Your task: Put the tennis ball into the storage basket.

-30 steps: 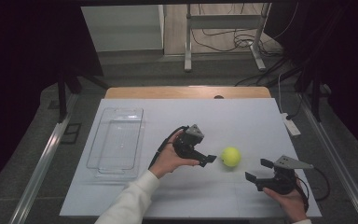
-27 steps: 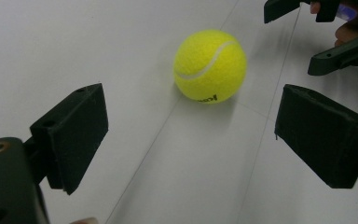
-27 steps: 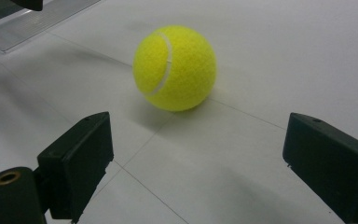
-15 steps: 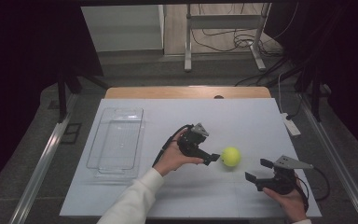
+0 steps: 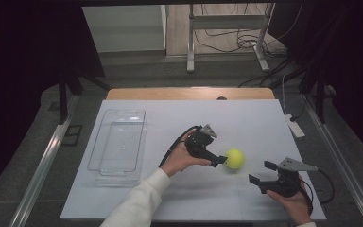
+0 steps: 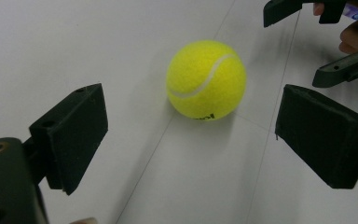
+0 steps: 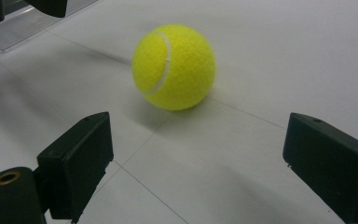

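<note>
A yellow tennis ball (image 5: 234, 159) lies on the white table (image 5: 137, 198), right of centre. My left gripper (image 5: 220, 160) comes at it from the left and is open; its tips are just short of the ball. In the left gripper view the ball (image 6: 206, 79) sits just ahead of the wide-spread jaws of that gripper (image 6: 191, 133), touching neither. My right gripper (image 5: 261, 172) rests lower right of the ball, open and pointed toward it. In the right gripper view the ball (image 7: 173, 66) lies well ahead of that gripper (image 7: 200, 158), whose jaws hold nothing.
An empty clear plastic tray (image 5: 118, 142) stands on the left part of the table. A white power strip (image 5: 295, 126) lies by the table's right edge. Metal frame legs and cables stand on the floor behind the table.
My left gripper has crept a little to the right, closer to the ball. The ball and the right gripper have stayed where they were.
</note>
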A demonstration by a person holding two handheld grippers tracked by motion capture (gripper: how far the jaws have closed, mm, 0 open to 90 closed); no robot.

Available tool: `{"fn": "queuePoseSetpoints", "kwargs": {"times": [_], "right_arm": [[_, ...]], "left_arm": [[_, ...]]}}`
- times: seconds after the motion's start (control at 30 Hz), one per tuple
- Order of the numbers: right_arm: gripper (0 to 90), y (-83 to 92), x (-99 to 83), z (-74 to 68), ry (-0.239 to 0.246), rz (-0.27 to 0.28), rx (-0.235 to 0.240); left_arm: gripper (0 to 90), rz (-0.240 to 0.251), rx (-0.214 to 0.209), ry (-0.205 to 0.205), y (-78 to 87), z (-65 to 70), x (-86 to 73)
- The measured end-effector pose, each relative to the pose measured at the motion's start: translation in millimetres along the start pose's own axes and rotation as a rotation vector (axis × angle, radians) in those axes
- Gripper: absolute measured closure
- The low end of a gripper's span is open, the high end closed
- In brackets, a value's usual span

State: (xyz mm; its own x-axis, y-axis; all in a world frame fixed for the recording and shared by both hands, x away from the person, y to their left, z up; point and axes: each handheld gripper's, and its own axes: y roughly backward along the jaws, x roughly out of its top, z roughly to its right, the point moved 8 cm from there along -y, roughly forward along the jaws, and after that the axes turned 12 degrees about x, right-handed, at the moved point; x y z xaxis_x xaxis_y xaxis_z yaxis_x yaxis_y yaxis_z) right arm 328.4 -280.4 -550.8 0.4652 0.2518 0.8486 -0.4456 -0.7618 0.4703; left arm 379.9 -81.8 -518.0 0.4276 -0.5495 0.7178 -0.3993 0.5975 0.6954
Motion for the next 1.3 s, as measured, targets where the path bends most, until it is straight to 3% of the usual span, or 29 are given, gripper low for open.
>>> {"fn": "queuePoseSetpoints", "kwargs": {"times": [0.73, 1.3], "right_arm": [[8.4, -0.2, -0.3, 0.4, -0.002, 0.000, 0.002], [8.4, -0.5, -1.3, 0.7, -0.003, -0.008, -0.002]], "left_arm": [[9.5, -0.019, -0.017, -0.017, -18.6, 6.9, 13.0], [6.8, -0.064, -0.017, -0.031, -38.1, 10.2, 20.2]]}}
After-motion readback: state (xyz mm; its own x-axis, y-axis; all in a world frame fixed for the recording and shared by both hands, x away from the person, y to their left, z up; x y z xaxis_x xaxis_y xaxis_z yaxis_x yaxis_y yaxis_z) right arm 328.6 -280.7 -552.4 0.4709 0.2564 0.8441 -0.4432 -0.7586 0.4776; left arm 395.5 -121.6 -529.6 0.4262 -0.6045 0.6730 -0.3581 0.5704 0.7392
